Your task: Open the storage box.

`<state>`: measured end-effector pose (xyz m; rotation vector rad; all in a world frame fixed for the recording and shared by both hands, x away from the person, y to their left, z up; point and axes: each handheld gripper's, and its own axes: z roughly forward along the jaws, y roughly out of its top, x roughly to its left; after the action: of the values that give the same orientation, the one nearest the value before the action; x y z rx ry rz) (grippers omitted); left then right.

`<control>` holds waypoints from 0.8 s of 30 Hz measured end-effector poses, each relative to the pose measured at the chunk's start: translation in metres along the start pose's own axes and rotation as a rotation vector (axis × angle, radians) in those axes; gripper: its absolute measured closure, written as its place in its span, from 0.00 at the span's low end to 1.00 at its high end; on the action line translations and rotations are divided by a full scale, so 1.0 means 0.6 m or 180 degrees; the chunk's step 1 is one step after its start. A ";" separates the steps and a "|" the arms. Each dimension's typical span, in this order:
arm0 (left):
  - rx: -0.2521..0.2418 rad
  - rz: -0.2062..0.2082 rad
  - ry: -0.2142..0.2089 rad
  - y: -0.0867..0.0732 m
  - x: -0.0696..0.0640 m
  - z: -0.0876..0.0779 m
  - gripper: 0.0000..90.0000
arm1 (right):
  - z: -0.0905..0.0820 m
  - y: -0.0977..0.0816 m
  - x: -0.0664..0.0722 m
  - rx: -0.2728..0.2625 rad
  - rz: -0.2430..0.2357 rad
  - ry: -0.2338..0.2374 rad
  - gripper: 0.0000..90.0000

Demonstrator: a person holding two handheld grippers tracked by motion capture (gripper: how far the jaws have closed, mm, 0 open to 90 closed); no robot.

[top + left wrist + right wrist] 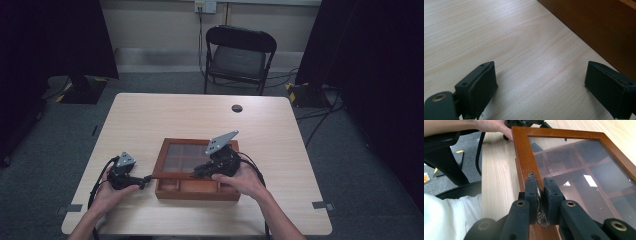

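Right gripper (541, 195) clamped on box lid's metal latch (539, 202); left gripper (540, 87) wide open

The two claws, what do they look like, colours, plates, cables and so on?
Both are black. The left claw and right claw each carry a grey three-cornered plate on top and trail black cables. Up close, the jaws are blocky black pads on arms with brass-coloured rivets. The forearms are bare in the high view.

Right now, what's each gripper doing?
Left gripper: open, empty, over the light wooden table.
Right gripper: shut on the glass-paned wooden lid's brass latch.
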<state>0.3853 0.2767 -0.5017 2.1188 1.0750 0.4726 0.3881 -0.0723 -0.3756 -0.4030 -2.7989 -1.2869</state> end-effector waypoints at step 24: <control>-0.0033 -0.0047 -0.0002 0.000 -0.001 0.001 0.10 | -0.018 0.025 -0.011 -0.0028 0.0007 -0.0008 0.92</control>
<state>0.3853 0.2757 -0.5023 2.1005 1.0847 0.4694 0.3973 -0.0724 -0.3583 -0.4084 -2.7951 -1.2995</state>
